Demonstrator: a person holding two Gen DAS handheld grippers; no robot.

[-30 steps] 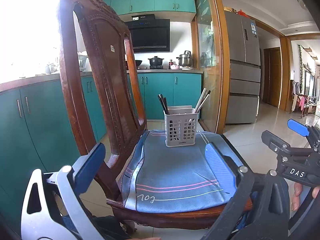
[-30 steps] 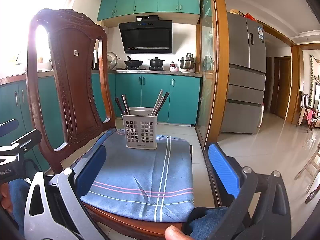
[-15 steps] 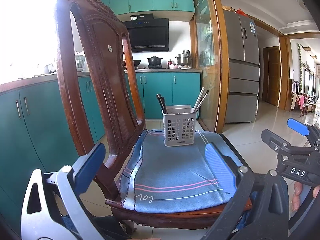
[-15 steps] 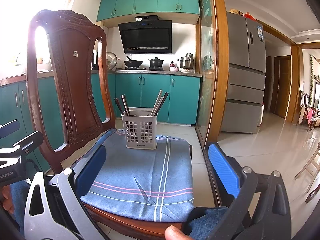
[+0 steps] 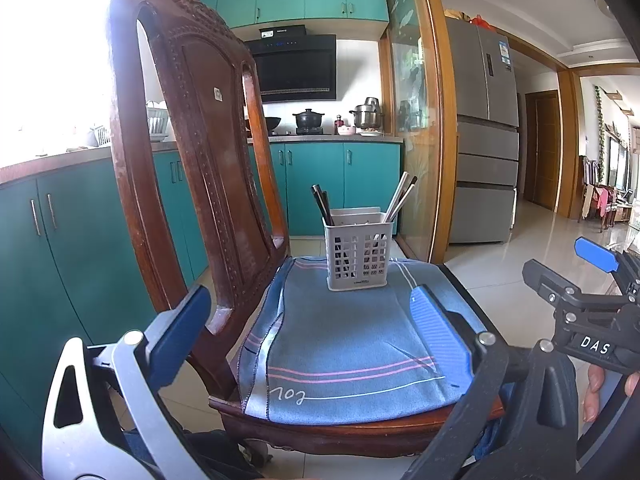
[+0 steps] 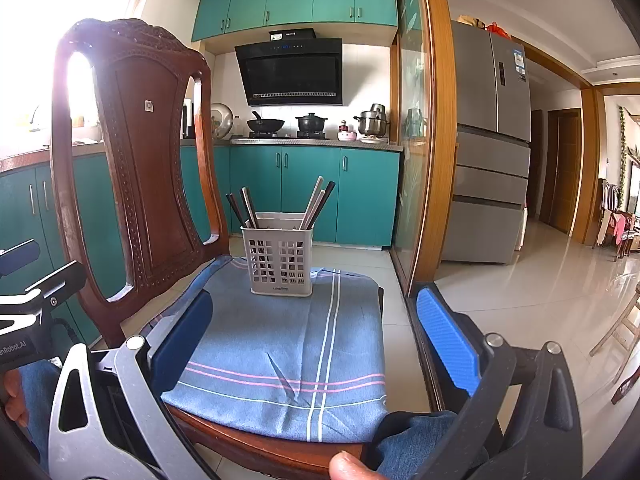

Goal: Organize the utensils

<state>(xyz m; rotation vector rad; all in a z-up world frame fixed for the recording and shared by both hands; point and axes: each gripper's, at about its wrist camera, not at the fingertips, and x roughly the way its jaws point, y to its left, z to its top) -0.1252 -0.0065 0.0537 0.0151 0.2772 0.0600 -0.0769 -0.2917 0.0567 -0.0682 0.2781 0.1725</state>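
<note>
A grey slotted utensil basket (image 5: 357,255) stands upright on a blue striped cloth (image 5: 348,344) that covers a wooden chair seat. Several chopsticks (image 5: 401,197) lean out of it to both sides. In the right wrist view the basket (image 6: 277,260) stands at the far middle of the cloth (image 6: 288,352), with chopsticks (image 6: 318,202) leaning out. My left gripper (image 5: 308,320) is open and empty, well short of the basket. My right gripper (image 6: 316,320) is open and empty too, held near the seat's front edge.
The carved wooden chair back (image 5: 192,160) rises at the left of the seat. A glass sliding door with a wooden frame (image 6: 424,152) stands just right of the chair. Teal kitchen cabinets (image 6: 312,192) and a grey refrigerator (image 6: 492,144) are behind. The tiled floor (image 6: 520,292) lies right.
The left wrist view has shifted slightly, so the chair and basket sit a little lower and further left. The right gripper has barely moved. Both grippers stay open.
</note>
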